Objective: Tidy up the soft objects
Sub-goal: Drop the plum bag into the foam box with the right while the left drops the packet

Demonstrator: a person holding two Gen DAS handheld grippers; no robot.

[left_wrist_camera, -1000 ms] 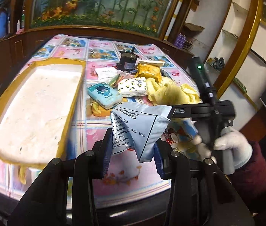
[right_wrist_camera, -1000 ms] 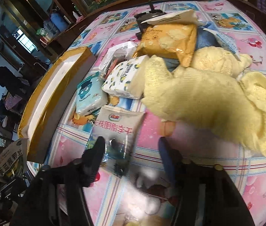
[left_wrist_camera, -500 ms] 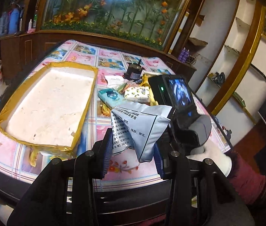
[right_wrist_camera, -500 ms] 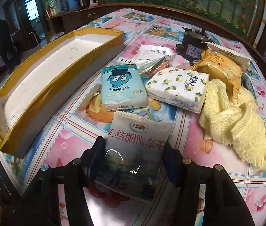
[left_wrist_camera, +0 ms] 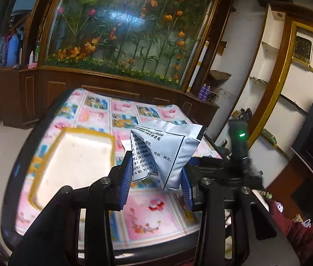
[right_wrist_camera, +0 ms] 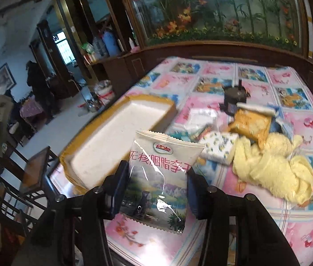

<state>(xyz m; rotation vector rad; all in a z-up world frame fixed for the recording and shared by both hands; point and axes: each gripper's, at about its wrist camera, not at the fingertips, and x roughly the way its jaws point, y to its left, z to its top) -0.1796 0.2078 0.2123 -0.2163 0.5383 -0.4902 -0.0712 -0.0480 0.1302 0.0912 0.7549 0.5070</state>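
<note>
Progress looks early to us: the foam tray point(right_wrist_camera: 121, 133) at left is bare, so 0 items are sorted. Our left tongs point(left_wrist_camera: 155, 178) pinch 1 crumpled silver packet point(left_wrist_camera: 165, 153) above the tabletop point(left_wrist_camera: 147, 217); our right tongs point(right_wrist_camera: 155, 188), jaws just closing, clamp 1 snack bag point(right_wrist_camera: 156, 177) clear of the surface. Further right we count 2 tissue packs, 1 orange bag point(right_wrist_camera: 251, 124) and 1 yellow towel point(right_wrist_camera: 274, 168) waiting; other small items are too blurred to count.
</note>
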